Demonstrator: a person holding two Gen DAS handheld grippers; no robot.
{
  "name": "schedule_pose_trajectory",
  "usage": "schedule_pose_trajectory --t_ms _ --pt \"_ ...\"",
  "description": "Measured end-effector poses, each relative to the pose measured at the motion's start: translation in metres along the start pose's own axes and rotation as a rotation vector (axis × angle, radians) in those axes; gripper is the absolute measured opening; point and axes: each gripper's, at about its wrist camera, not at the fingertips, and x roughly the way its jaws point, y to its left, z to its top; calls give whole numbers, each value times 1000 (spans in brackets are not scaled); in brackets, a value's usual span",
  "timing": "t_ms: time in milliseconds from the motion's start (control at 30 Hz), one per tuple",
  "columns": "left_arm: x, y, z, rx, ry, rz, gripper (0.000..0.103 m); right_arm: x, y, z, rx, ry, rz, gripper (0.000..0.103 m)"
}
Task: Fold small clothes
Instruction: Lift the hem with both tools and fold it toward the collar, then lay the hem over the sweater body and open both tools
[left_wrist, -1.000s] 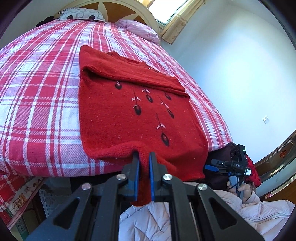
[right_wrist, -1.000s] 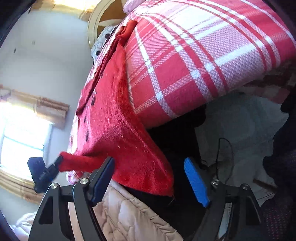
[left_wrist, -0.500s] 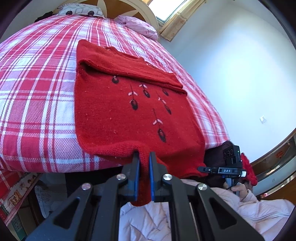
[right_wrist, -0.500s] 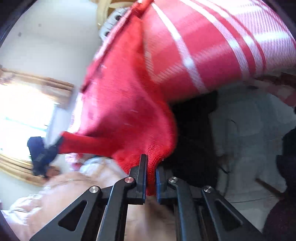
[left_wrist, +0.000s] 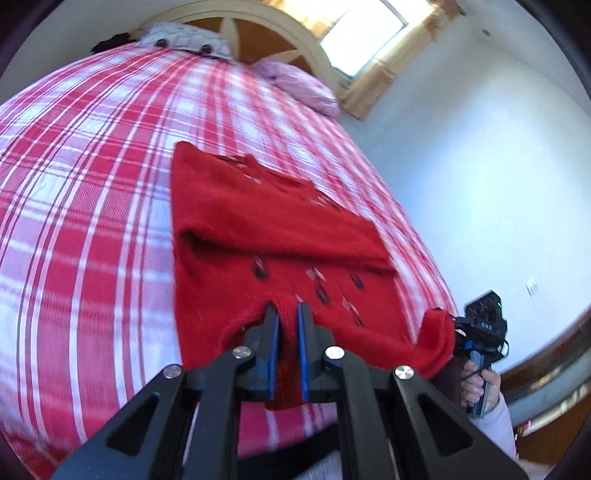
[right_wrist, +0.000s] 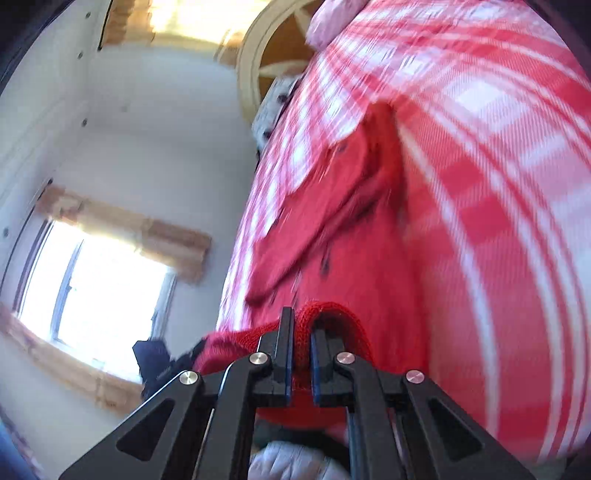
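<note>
1. Now both grippers hold the hem of the red sweater (left_wrist: 273, 236): the left gripper (left_wrist: 287, 314) has its jaws pressed together on the knit at one hem corner, and the right gripper (right_wrist: 303, 332) pinches the other hem corner, with red knit bunched between its blue pads.
2. The sweater lies on the plaid bed (left_wrist: 92, 184), collar toward the headboard (left_wrist: 258, 40), one sleeve folded across the chest. The hem end is lifted off the bedspread at the bed's near edge.
3. Judged reason for the two-corner hold: gripping both hem corners keeps the bottom edge straight and taut, so it can be carried up over the body toward the collar as one even fold. A single grip would let the far corner sag.
4. In the left view the right gripper shows at the bed's right edge, with a hand (left_wrist: 476, 384) on its handle and the hem stretched between the two tools.
5. Differences from a second ago: the right jaws stood wide, with the hem hanging over the bed's edge between them and not gripped; they shut on it within the first half of that second.
6. Then the hem hung over the near edge; now it is raised and carried inward over the bed, and the sweater sits farther up the left view.
7. Both current views are motion-blurred, more so the right.
</note>
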Motion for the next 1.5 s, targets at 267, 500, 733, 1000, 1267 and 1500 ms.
schedule_pose_trajectory --t_ms 267,500,733,1000,1267,1500 --pt "36 44 37 -58 -12 213 9 43 -37 36 99 -16 -64 11" --pt "8 44 34 88 -112 300 18 4 3 28 -155 -158 -170 67" --pt "50 18 25 263 -56 287 49 -11 22 3 -302 -204 -277 66" --pt "71 13 20 223 -21 268 47 0 29 -19 -374 -218 -298 66" --pt "88 20 29 163 10 235 38 -1 22 -15 -361 -225 -341 66" --pt "89 16 28 163 1 222 17 14 29 4 -467 -200 -452 66"
